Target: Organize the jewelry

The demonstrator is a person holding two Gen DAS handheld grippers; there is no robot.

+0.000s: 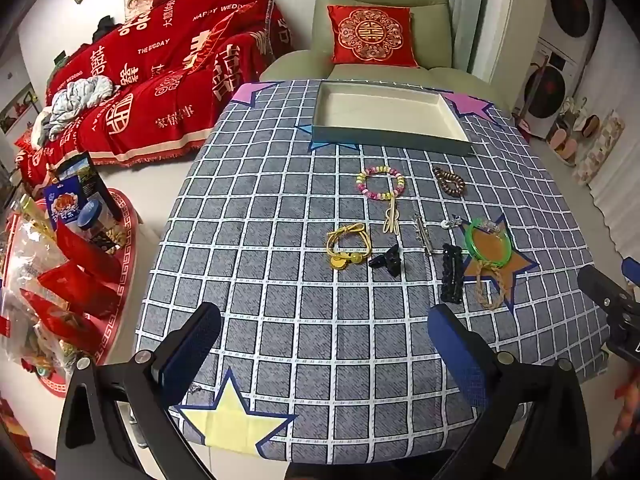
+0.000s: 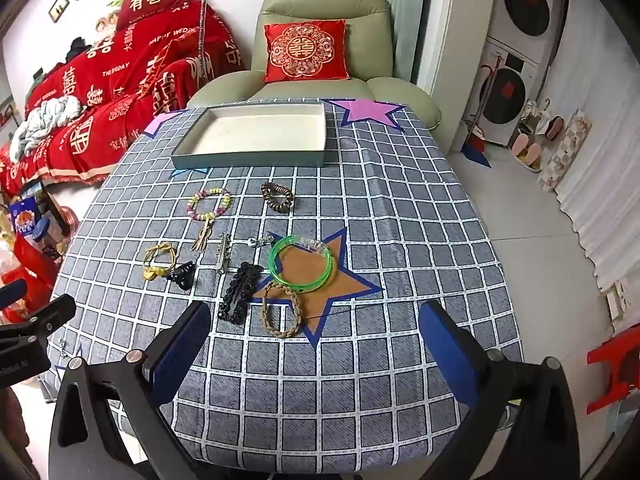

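Observation:
Several pieces of jewelry lie on the checked tablecloth: a pastel bead bracelet point(image 1: 380, 182) point(image 2: 208, 202), a brown bead bracelet point(image 1: 449, 181) point(image 2: 277, 197), a yellow hair tie point(image 1: 347, 246) point(image 2: 160, 260), a black claw clip point(image 1: 386, 261) point(image 2: 182, 274), a black hair clip point(image 1: 452, 273) point(image 2: 239, 292), a green bangle point(image 1: 489, 242) point(image 2: 301, 264) and a braided band point(image 1: 490, 284) point(image 2: 281, 310). An empty white tray point(image 1: 390, 114) point(image 2: 256, 132) stands at the far edge. My left gripper point(image 1: 324, 344) and right gripper point(image 2: 316, 340) are open, empty, above the near table.
A green armchair point(image 1: 380, 28) with a red cushion stands behind the table. A red-covered sofa point(image 1: 160, 80) is at the left. A snack stand point(image 1: 64, 264) sits at the left. Washing machines point(image 2: 516, 60) and slippers are at the right.

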